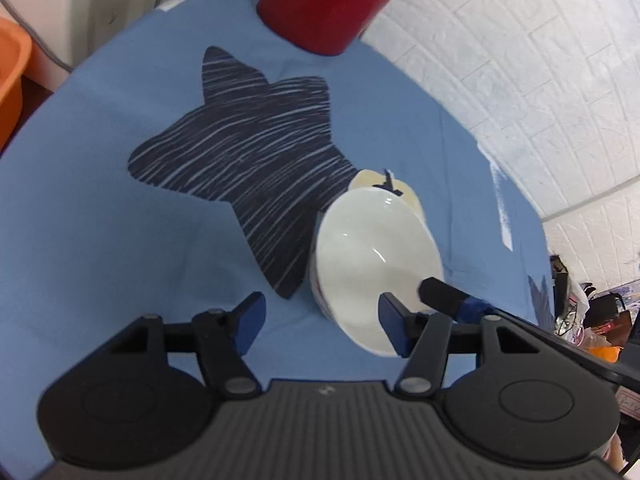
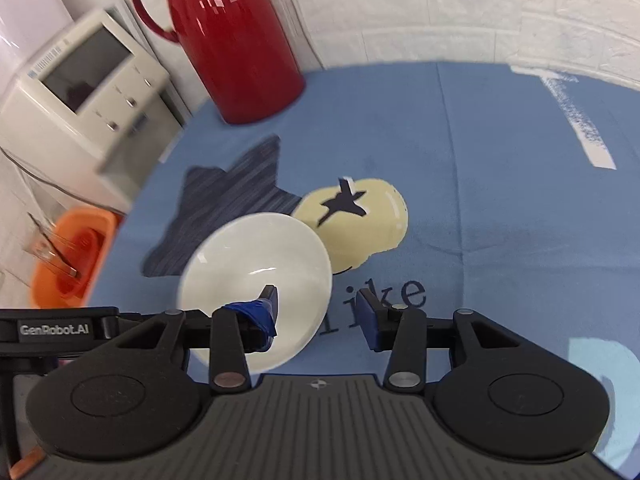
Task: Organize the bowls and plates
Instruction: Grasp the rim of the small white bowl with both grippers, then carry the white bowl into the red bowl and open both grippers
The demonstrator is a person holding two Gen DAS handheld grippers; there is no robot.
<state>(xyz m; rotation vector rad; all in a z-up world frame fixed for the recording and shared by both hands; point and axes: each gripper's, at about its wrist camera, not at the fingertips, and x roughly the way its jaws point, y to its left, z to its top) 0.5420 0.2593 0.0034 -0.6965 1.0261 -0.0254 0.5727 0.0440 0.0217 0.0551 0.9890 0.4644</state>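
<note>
While tilted, bowl mouth claw-ward

White bowl tilted on blue cloth; left claw spread wide; red jug behind.

"GenRobot.AI" on the left tool's bar; seemingly "like" on the blue tablecloth

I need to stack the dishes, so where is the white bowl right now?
The white bowl sits tilted on the blue tablecloth, overlapping the dark star print, in front of the red jug; one finger of the right tool reaches inside its rim.
</note>
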